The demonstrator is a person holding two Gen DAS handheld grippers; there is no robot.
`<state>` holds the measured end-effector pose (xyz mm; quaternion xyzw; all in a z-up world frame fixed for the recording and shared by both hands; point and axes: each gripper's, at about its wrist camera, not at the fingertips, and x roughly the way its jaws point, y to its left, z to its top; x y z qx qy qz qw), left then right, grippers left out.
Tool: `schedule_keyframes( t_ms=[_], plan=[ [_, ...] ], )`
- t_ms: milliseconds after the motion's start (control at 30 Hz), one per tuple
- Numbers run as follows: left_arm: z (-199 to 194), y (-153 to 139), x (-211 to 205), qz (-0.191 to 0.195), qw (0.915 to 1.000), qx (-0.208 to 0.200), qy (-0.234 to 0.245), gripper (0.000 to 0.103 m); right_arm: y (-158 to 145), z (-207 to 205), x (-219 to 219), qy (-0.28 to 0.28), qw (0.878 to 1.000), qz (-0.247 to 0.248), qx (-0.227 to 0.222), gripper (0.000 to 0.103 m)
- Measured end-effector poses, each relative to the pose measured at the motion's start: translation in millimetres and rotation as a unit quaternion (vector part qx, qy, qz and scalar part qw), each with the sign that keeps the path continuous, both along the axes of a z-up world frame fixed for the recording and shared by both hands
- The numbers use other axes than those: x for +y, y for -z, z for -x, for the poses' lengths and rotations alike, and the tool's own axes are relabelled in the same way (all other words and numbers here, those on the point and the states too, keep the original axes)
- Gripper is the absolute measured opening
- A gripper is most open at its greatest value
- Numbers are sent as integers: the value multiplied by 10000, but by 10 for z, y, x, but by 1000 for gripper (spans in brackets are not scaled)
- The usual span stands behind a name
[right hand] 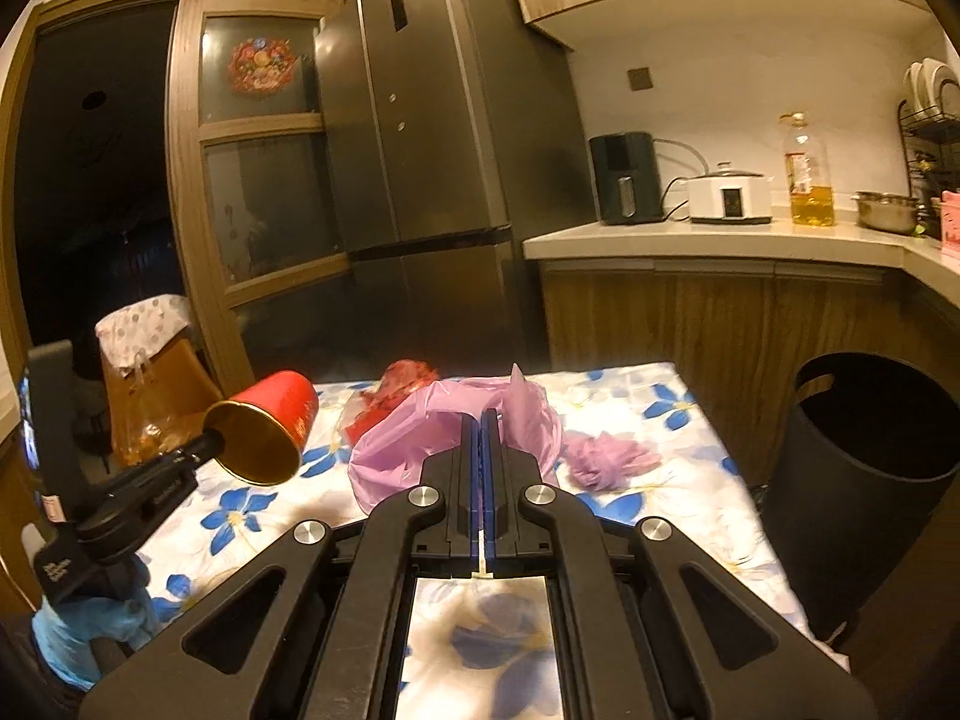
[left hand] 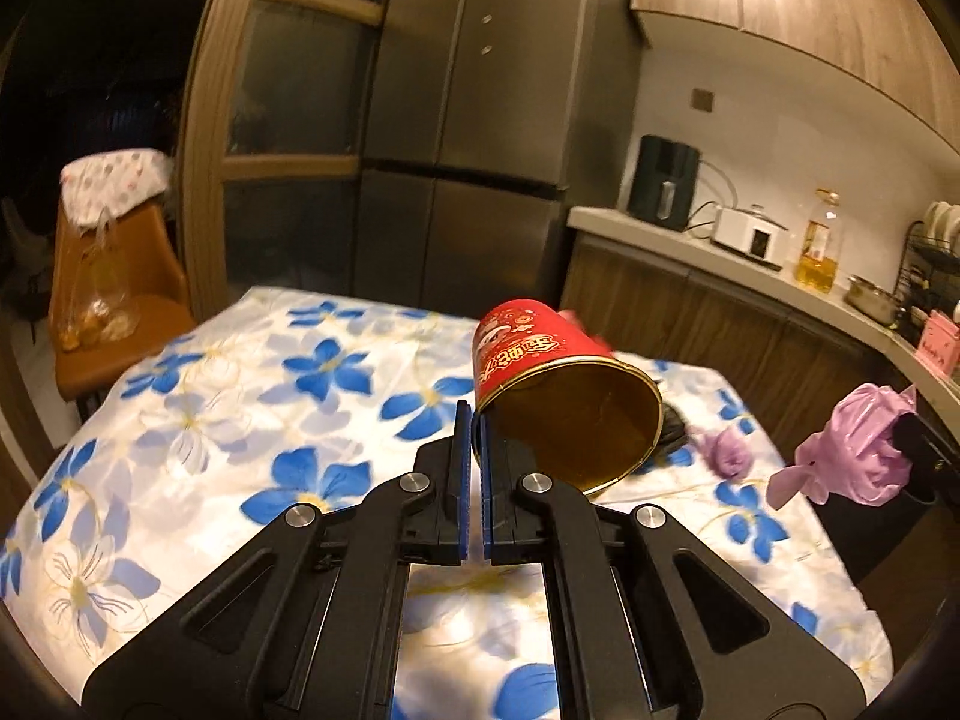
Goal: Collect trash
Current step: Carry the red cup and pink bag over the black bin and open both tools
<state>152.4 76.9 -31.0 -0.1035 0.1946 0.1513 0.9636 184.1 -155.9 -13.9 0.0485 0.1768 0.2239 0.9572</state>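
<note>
A red paper cup with a gold inside hangs tilted above the floral tablecloth, its mouth facing me. My left gripper is shut on its rim; in the right wrist view that gripper holds the cup at the left. My right gripper is shut on a pink plastic bag, also visible at the right edge of the left wrist view as the bag. A crumpled purple scrap and a red wrapper lie on the table.
A black bin stands on the floor right of the table. Behind are a fridge and a counter with appliances and an oil bottle. A chair holding a plastic bag stands at the table's far left. A blue-gloved hand holds the left gripper.
</note>
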Motion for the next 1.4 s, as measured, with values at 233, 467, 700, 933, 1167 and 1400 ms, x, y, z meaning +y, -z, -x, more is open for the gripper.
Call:
schedule_keyframes(
  t_ms=[233,467,700,933,1167,1400],
  plan=[
    [-154,-215,-453,-83,9984,-191,535,2,-123,-10,-372,464,9987,-23,-196,2],
    [-407,-353,-1047,-111,9916,-346,1245,2,-227,-42,-852,1059,9936,-27,-382,2],
    [-693,-460,-1748,-202,9780,-507,2014,2,-326,-90,-1389,1739,9832,-4,-551,2],
    [-940,-520,-2354,-163,9631,-634,2612,2,-378,-150,-1788,2263,9716,52,-687,2],
    [-1131,-548,-2832,-208,9508,-777,2992,2,-360,-274,-2046,2575,9634,78,-735,2],
    [-1299,-515,-3135,-246,9444,-758,3189,2,-334,-385,-2262,2760,9584,-27,-727,2]
  ],
)
